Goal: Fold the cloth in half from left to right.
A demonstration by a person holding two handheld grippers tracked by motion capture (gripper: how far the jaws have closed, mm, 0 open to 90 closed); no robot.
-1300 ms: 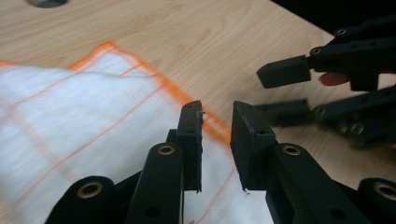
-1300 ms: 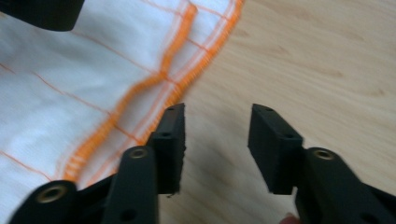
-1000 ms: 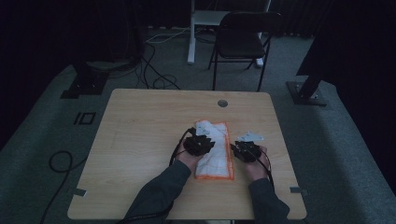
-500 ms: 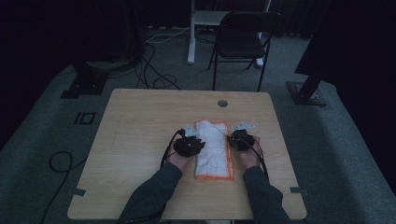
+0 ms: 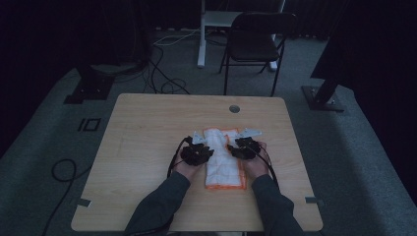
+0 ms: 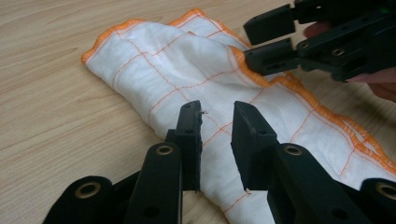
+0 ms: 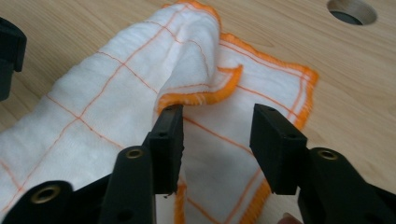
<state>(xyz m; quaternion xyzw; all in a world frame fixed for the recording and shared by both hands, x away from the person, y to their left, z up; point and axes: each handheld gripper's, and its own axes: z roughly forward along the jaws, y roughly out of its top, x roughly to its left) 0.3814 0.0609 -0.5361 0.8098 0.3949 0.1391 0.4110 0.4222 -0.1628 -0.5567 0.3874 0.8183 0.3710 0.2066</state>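
Two grippers are set at either side of a white, orange-hemmed cloth (image 5: pixel 223 160) lying mid-tabletop (image 5: pixel 147 128). The left gripper (image 6: pixel 217 119) and right gripper (image 7: pixel 217 123) are held with fingers spread over the fabric, apparently so that its folded edges can be pinched.

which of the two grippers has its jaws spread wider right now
The right gripper: in its own view the gap between its jaws is clearly broader than the narrow gap of the left gripper; both are over the cloth.
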